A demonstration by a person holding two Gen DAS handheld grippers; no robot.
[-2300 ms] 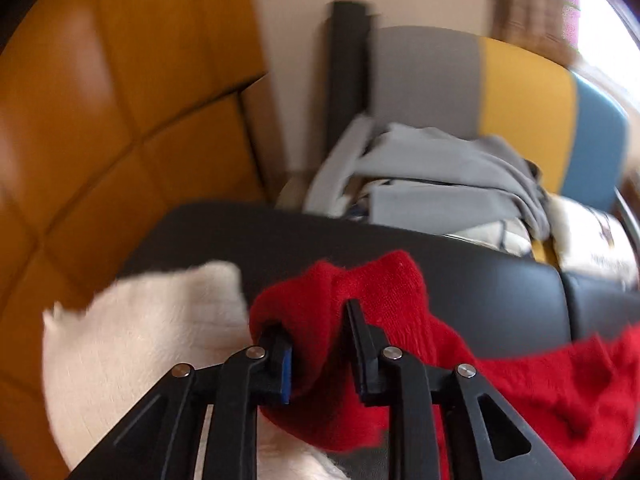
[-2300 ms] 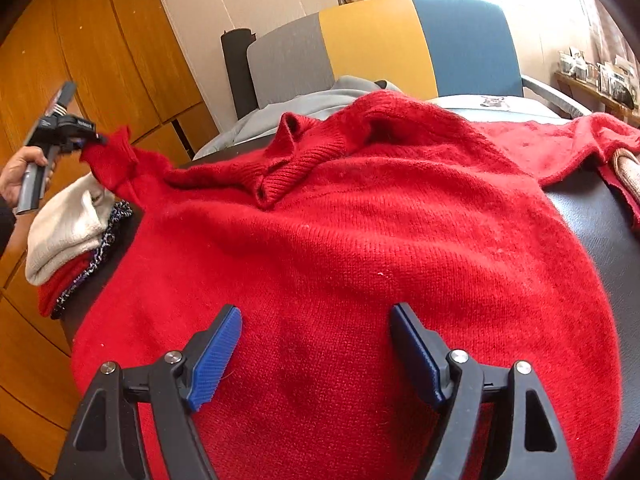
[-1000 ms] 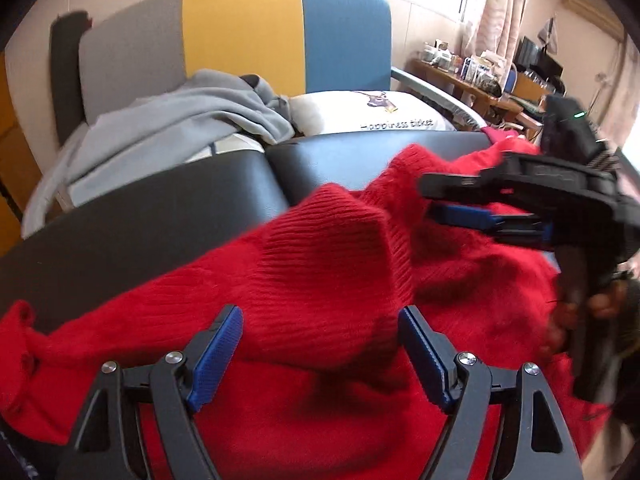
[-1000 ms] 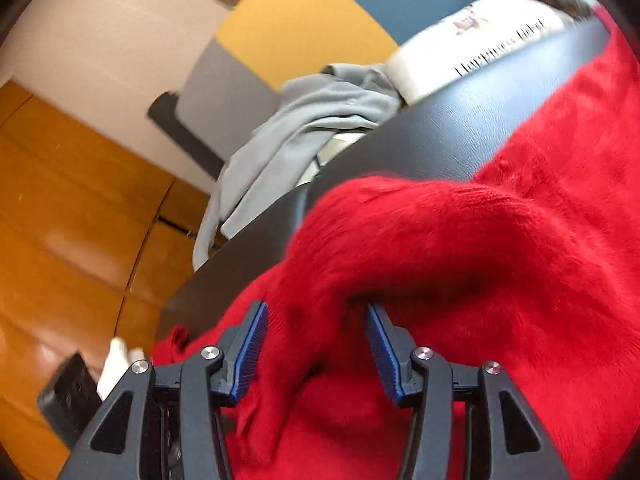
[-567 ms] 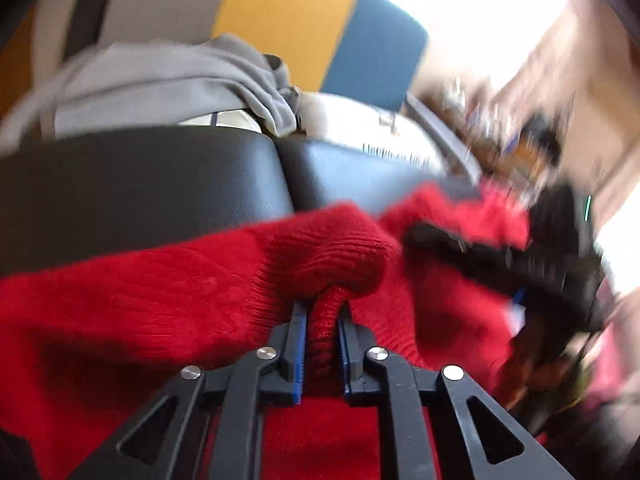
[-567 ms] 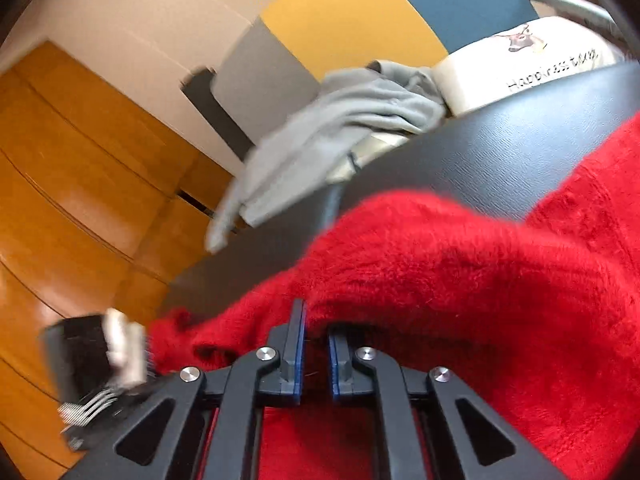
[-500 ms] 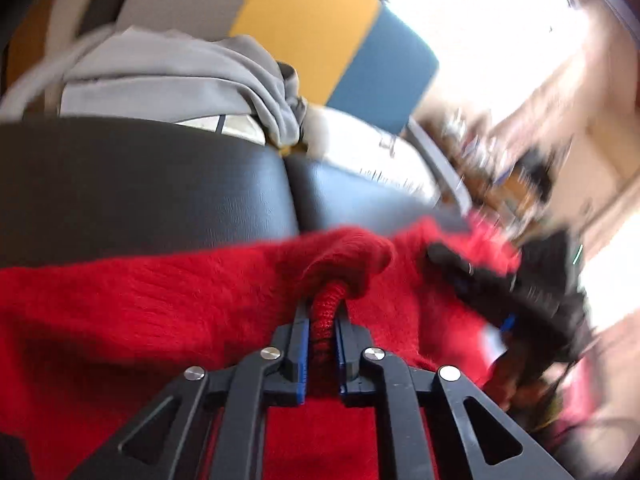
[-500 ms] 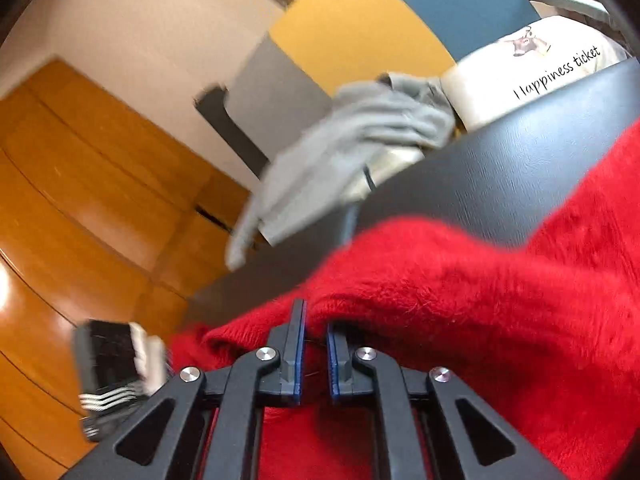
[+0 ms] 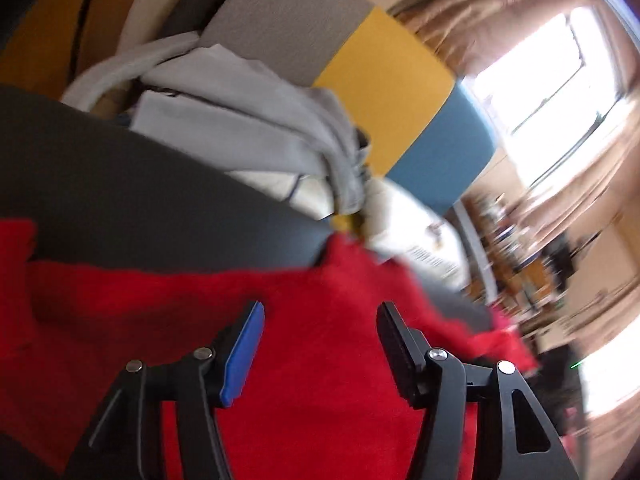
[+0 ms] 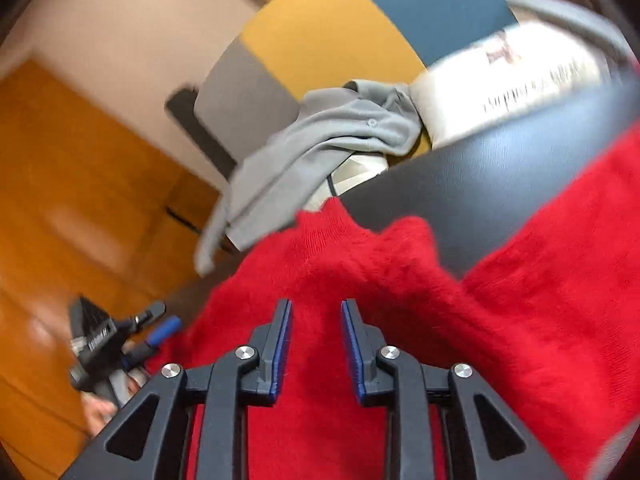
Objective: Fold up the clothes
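Red sweater (image 9: pixel 328 360) fills the lower half of both views, spread over a black cushion (image 9: pixel 120 192). Left gripper (image 9: pixel 320 344) is opening, its jaws wide above the knit and gripping nothing. Right gripper (image 10: pixel 316 344) is opening too, its narrow gap clear of the sweater.

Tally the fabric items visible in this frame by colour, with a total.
Red: 1, the fuzzy red knit sweater spread on the black padded surface
Grey: 1, the crumpled grey button-up garment behind it
White: 1, the white printed pillow beside the grey garment
Total: 3
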